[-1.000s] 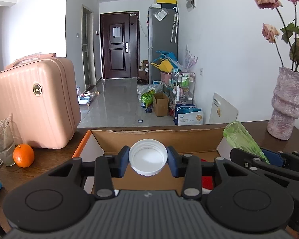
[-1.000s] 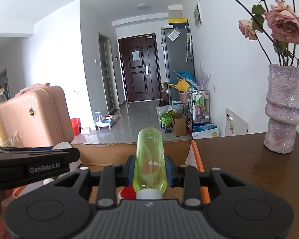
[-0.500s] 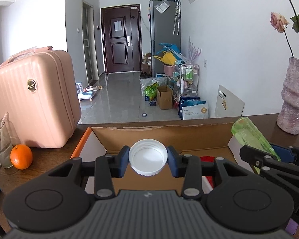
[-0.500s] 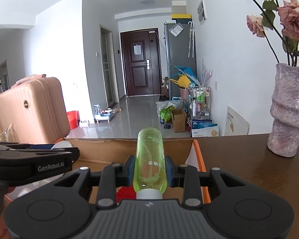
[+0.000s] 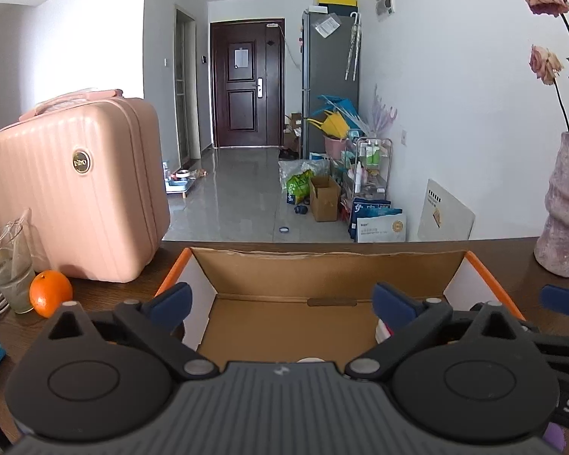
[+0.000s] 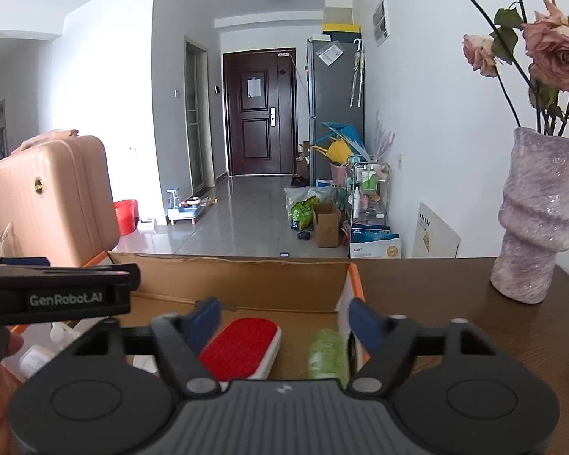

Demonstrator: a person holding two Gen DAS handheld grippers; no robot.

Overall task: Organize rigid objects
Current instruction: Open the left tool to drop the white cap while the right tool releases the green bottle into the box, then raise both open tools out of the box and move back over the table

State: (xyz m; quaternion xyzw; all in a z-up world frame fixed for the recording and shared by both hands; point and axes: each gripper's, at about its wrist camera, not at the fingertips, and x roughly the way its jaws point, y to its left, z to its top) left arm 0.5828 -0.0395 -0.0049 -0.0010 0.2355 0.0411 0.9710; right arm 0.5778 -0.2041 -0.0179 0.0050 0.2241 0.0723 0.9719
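Observation:
An open cardboard box [image 5: 322, 273] with orange edges stands on the dark wooden table right under both grippers. My left gripper [image 5: 282, 299] is over it with its jaws opening wide and nothing between them. A white sliver [image 5: 310, 360], likely the white cap, shows just above the gripper body. My right gripper [image 6: 284, 320] is also opening over the box [image 6: 246, 284]. Below it, free of the pads, the green bottle [image 6: 326, 352] is blurred at the box's right wall, beside a red brush [image 6: 242, 345] with a white base. The left gripper's finger [image 6: 57, 295] crosses the right wrist view.
A pink suitcase [image 5: 76, 189], an orange [image 5: 51, 297] and a glass [image 5: 7, 269] stand left of the box. A purple vase [image 6: 538, 220] with dried roses stands to the right. White items [image 6: 38, 356] lie in the box's left part. The table ends just beyond the box.
Both grippers opened. The white cap left the left jaws and the green bottle left the right jaws, dropping into the box. Neither hand shifted much.

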